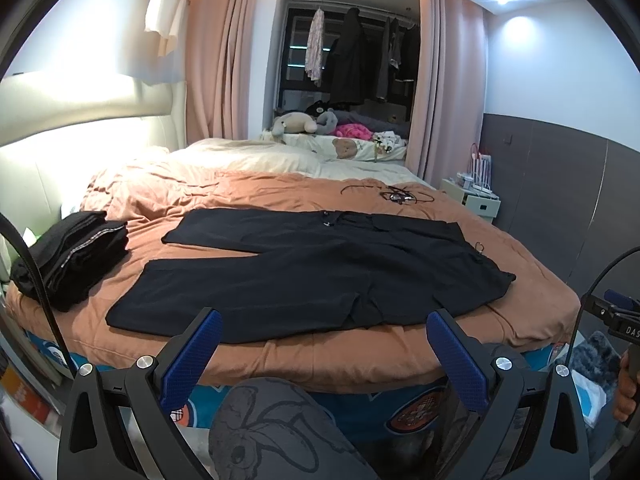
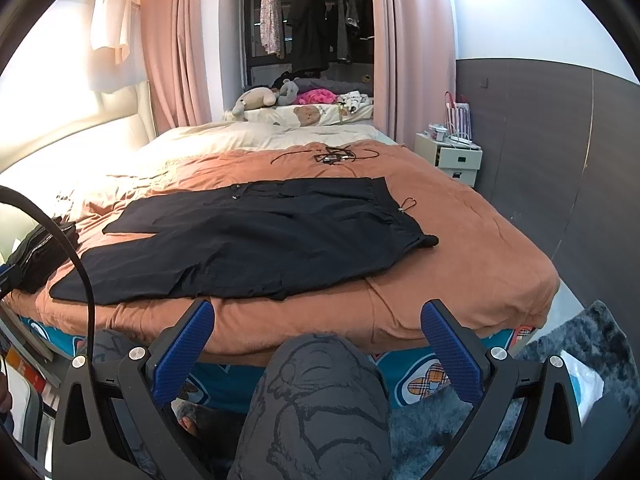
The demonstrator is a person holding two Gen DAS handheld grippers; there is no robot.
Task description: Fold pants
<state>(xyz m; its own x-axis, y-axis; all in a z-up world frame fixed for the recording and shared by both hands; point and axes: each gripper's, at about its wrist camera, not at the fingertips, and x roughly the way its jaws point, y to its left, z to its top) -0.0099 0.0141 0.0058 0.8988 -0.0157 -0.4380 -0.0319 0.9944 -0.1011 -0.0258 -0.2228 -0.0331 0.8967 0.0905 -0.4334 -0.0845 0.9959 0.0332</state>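
Note:
Black pants (image 1: pixel 304 268) lie spread flat on the orange-brown bed cover (image 1: pixel 520 280), waistband to the right, both legs stretching left. They also show in the right wrist view (image 2: pixel 256 236). My left gripper (image 1: pixel 324 328) is open and empty, held back from the bed's near edge, in front of the pants. My right gripper (image 2: pixel 318 320) is open and empty too, at the near edge, right of the left one. The right gripper's body shows at the far right of the left wrist view (image 1: pixel 622 320).
A stack of folded black clothes (image 1: pixel 72 256) sits on the bed's left end. Tangled cords (image 1: pixel 396 195) lie beyond the pants. A white bedside cabinet (image 2: pixel 452 156) stands at the right. The person's knee (image 2: pixel 320 384) is under the grippers. A dark shaggy rug (image 2: pixel 580 356) lies on the floor.

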